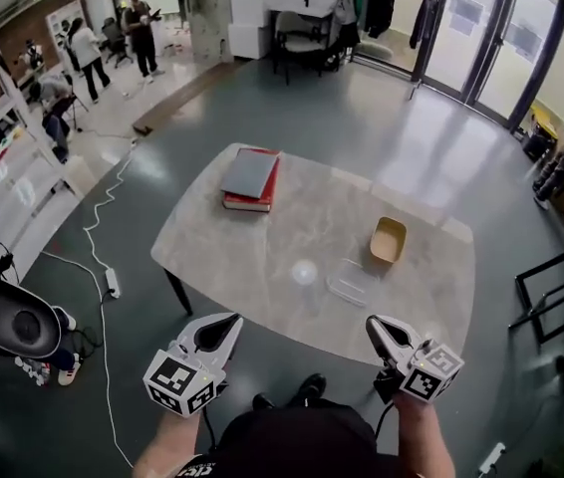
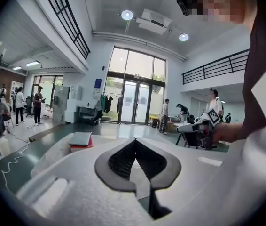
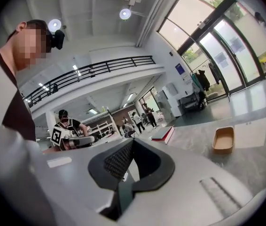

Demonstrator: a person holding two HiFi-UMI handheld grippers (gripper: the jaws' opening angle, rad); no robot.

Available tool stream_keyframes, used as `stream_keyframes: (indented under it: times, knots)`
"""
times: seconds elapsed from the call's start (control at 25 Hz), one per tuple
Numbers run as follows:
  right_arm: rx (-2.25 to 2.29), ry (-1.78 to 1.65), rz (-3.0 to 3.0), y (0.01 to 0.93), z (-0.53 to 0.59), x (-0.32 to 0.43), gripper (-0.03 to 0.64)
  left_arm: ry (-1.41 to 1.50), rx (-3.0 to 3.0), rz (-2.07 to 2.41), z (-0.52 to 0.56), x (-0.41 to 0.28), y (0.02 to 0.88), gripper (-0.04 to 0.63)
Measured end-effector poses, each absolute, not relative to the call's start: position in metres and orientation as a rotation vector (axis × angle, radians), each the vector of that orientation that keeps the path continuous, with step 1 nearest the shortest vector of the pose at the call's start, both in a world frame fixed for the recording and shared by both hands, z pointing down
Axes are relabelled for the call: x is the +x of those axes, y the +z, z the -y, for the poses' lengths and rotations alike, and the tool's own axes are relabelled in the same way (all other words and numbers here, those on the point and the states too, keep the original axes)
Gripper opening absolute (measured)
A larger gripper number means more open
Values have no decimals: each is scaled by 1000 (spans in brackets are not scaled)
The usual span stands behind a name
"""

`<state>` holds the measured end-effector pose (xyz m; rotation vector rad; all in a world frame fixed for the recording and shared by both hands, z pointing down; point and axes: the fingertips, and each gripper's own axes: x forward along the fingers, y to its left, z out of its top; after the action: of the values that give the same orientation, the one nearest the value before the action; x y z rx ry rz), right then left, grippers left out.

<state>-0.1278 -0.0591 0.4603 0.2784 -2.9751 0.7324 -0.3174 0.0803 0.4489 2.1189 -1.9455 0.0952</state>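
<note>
Both the white left gripper [image 1: 230, 321] and right gripper [image 1: 374, 325] hover pinched shut, empty, short of the clear plastic tray [image 1: 350, 281], so it's pre-reach I'd say, and they need opening first.

The person wears a dark short-sleeved top [image 1: 292, 446] with a scrap of white lettering at its near left hem, and black shoes [image 1: 310, 388]. A small black camera [image 3: 58, 37] sits on the head. The left gripper [image 1: 224, 329] and right gripper [image 1: 382, 332] are smooth white moulded shells with beak-shaped jaws lined with dark grey ribbed pads [image 2: 121, 159]. Each carries a white cube [image 1: 184, 381] printed with black square markers, and a thin black cable [image 1: 205, 426] trails from each.
</note>
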Motion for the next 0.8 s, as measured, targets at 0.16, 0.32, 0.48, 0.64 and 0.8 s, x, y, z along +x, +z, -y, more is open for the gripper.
stream_keyframes:
  times: [0.16, 0.32, 0.48, 0.64, 0.8]
  knots:
    - [418, 785, 3009, 455, 93, -107, 2, 112, 2266, 1844, -29, -292, 429, 2]
    - [476, 808, 3022, 454, 120, -90, 2, 182, 2355, 1769, 16, -267, 421, 2]
    - [494, 821, 3025, 460, 141, -72, 2, 229, 2368, 1722, 51, -248, 434, 2]
    - [434, 868, 2985, 478, 135, -63, 2, 254, 2370, 1638, 79, -227, 455, 2]
    - [468, 913, 2961, 489, 143, -56, 2, 361, 2402, 1543, 104, -209, 477, 3]
